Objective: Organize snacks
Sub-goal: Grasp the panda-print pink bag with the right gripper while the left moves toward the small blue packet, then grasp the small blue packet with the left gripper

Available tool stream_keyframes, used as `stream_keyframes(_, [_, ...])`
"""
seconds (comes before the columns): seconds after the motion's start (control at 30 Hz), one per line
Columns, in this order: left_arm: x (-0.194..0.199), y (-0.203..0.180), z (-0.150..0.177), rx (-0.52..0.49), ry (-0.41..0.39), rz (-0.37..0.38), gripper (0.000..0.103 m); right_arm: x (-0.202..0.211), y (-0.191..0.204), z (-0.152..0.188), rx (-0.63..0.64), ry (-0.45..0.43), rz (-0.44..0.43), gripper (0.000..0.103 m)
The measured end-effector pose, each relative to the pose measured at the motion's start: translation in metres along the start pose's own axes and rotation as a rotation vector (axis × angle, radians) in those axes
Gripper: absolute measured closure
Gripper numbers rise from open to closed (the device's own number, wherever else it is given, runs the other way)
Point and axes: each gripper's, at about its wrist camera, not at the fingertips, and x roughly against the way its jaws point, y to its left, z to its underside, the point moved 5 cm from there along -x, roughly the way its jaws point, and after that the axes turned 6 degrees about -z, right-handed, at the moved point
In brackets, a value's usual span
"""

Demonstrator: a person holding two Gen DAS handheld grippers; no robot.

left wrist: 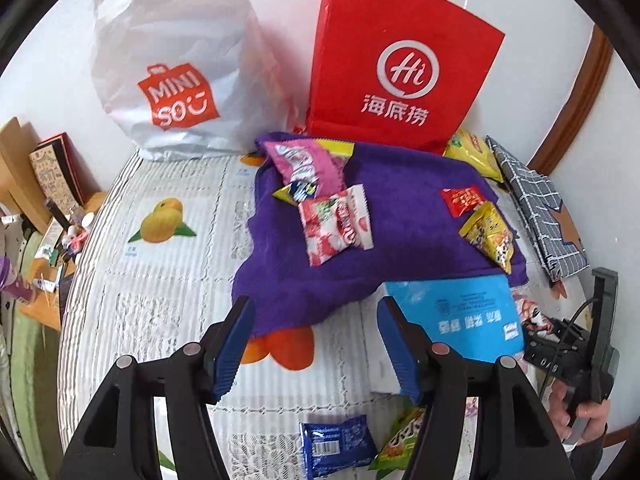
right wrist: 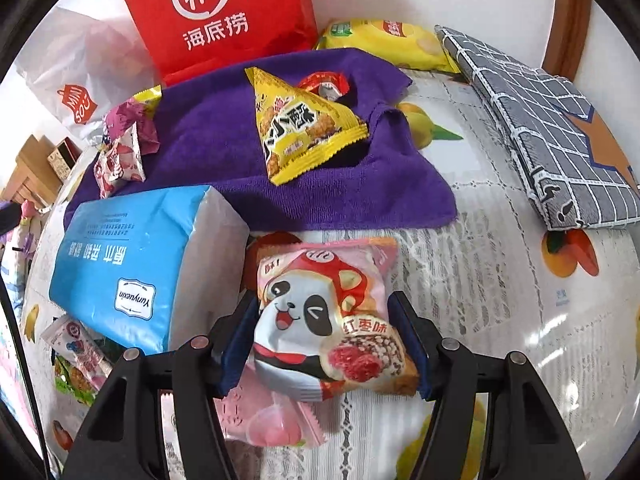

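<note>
My right gripper (right wrist: 322, 300) is shut on a pink panda snack packet (right wrist: 332, 320), with a blue pad pressing each side of it just above the fruit-print tablecloth (right wrist: 500, 280). A pink jelly packet (right wrist: 272, 428) lies beneath it. My left gripper (left wrist: 314, 304) is open over the tablecloth (left wrist: 160, 300) at the near edge of a purple towel (left wrist: 400, 208), with nothing between its fingers. On the towel lie a pink packet (left wrist: 308, 164), a strawberry packet (left wrist: 340, 224), a small red packet (left wrist: 464, 200) and a yellow triangular packet (left wrist: 490, 236).
A red paper bag (left wrist: 400, 68) and a white Miniso bag (left wrist: 172, 80) stand at the back. A blue tissue pack (right wrist: 132, 264) lies left of the held packet. A yellow chips bag (right wrist: 392, 40) and folded checked cloth (right wrist: 540, 128) lie right. Blue (left wrist: 336, 446) and green (left wrist: 400, 440) packets lie near.
</note>
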Motion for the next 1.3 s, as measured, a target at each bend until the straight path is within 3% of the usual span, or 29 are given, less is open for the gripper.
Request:
stream_keyframes(0.2, [-0.006,0.003,0.011,-0.005,0.024,-0.003,0.042,-0.002,-0.005,-0.005,-0.003,-0.045,-0.027,0.034])
stream_keyframes(0.33, [-0.006,0.001,0.019,-0.02,0.031,-0.002,0.042,-0.001,-0.005,-0.005,0.004,-0.063,-0.033,0.045])
stream_keyframes(0.8, [-0.006,0.002,0.047,-0.011,0.063,0.017,0.042,0.046,-0.011,0.009,0.019,-0.15,0.009,0.046])
stream_keyframes(1.3, [-0.03,-0.006,0.1,-0.011,0.169,0.01,0.041,0.079,-0.008,0.036,0.033,-0.183,0.024,0.046])
